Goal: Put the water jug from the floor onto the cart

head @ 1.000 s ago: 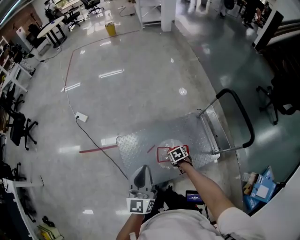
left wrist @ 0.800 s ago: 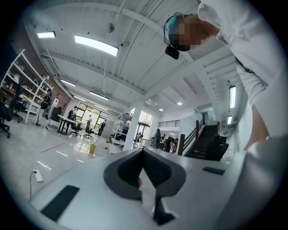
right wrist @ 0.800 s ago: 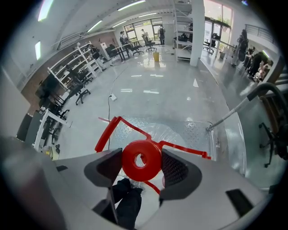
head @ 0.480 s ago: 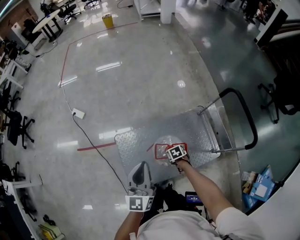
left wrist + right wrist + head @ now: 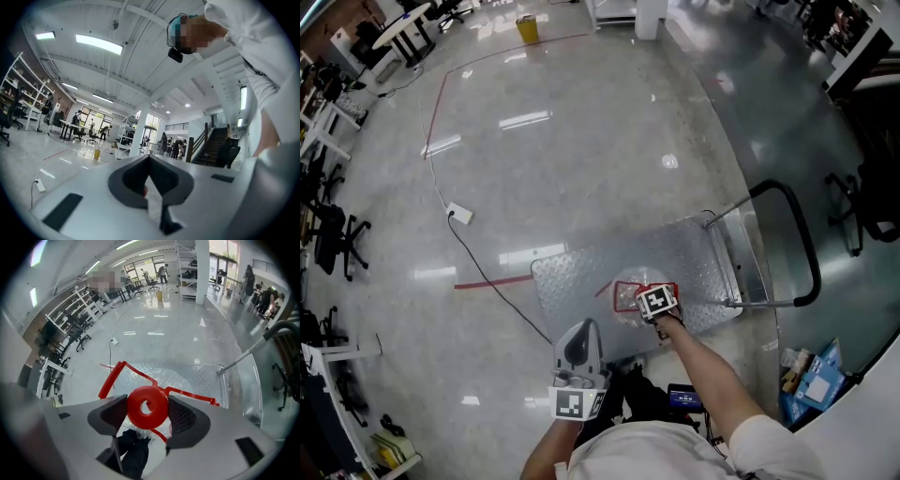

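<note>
Water jug (image 5: pixel 630 298) is over the cart (image 5: pixel 581 281) deck, directly under the right gripper (image 5: pixel 654 306). The jaws are clamped on either side of the jug's red cap (image 5: pixel 147 408).

Change over the last second: almost none. The jug sits at the same spot on the deck and the grip is unchanged. Most of the shift in the head view is the camera, not the load. My read is that transport is done and I'm at set-down. I can't tell whether the base is bearing on the plate or hanging just above it, so I wouldn't let go on this evidence alone.

Left gripper (image 5: pixel 150 161) is pulled back near my body, well behind the right one. Its jaws are together with nothing between them.

Materials, working outward:
- Cap: red plastic disc with a hole through the middle, rigid, good purchase.
- Handle frame (image 5: pixel 112 376): thin red plastic bars running out to both sides of the right gripper.
- Jug body: clear, rounded, crinkled highlights. Looks thin-walled and likely to flex.
- Deck: silver diamond-tread metal, flat, with rounded corners.
- Cart handle (image 5: pixel 792 234): black looped grip on bare metal tubes, beyond the right gripper to its right.
- Floor (image 5: pixel 581 169): glossy grey, strong reflections. Probably slick, so the cart may roll if nudged.
</note>
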